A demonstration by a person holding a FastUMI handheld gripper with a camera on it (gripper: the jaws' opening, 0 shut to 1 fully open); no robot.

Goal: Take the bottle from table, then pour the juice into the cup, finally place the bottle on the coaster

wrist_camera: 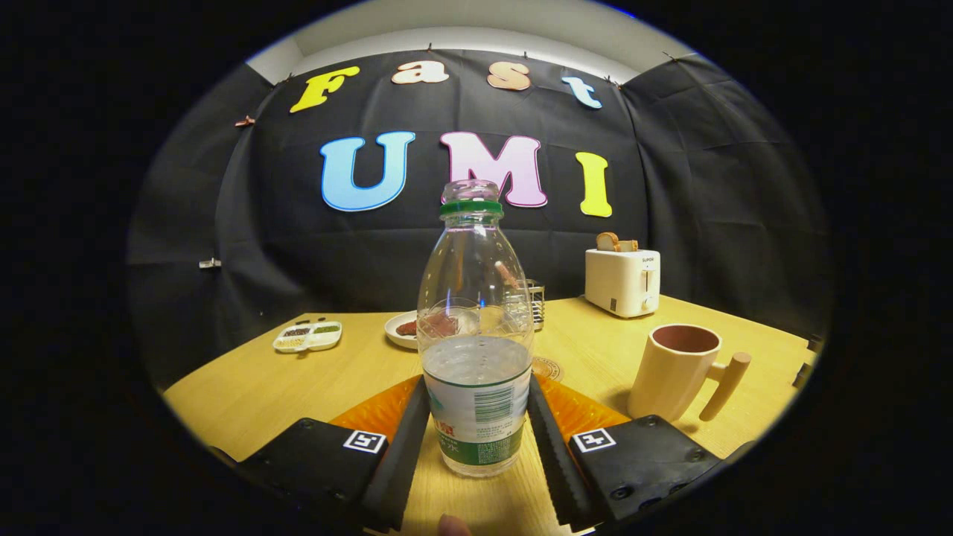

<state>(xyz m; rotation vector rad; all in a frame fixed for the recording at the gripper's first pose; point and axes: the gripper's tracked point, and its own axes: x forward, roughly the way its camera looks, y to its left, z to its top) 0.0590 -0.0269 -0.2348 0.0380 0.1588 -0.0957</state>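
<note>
While gripper (476,417) pinches clear ribbed plastic bottle (475,327), faceted cup (674,370) stands beside.

My tongs (476,424) grip the clear plastic bottle with a green neck ring (475,327), whose body hides most of the orange ribbed mat (581,409) and part of the white plate of dark food (406,329) behind it. The small divided white dish (307,336) holds bits too small to tell.
</note>
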